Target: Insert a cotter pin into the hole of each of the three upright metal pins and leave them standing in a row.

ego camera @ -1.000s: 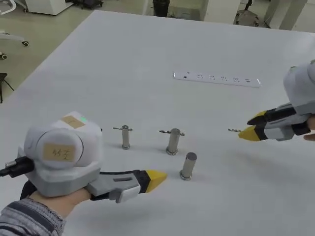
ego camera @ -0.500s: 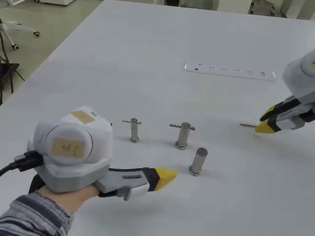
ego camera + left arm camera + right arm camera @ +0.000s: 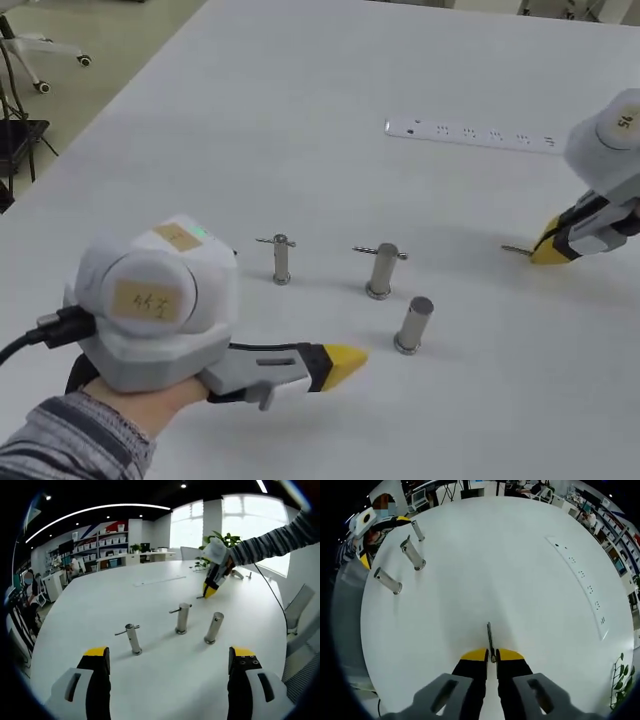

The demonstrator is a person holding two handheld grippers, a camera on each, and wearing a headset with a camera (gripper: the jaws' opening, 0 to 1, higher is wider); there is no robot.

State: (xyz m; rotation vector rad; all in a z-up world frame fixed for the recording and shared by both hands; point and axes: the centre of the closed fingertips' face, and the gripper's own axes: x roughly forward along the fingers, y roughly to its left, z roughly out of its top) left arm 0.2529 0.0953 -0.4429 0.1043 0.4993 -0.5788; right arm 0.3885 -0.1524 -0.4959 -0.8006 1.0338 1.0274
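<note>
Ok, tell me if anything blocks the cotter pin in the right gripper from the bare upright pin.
Nothing visible: only bare table lies between the cotter pin in the right gripper and the bare upright pin.

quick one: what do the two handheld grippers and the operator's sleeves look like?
Both have rounded white-grey housings and black jaws with yellow tips. The left gripper carries tan handwritten labels, a green light on top and a black cable at the rear. The right gripper has a handwritten mark on its housing. The sleeve is a grey striped knit.
</note>
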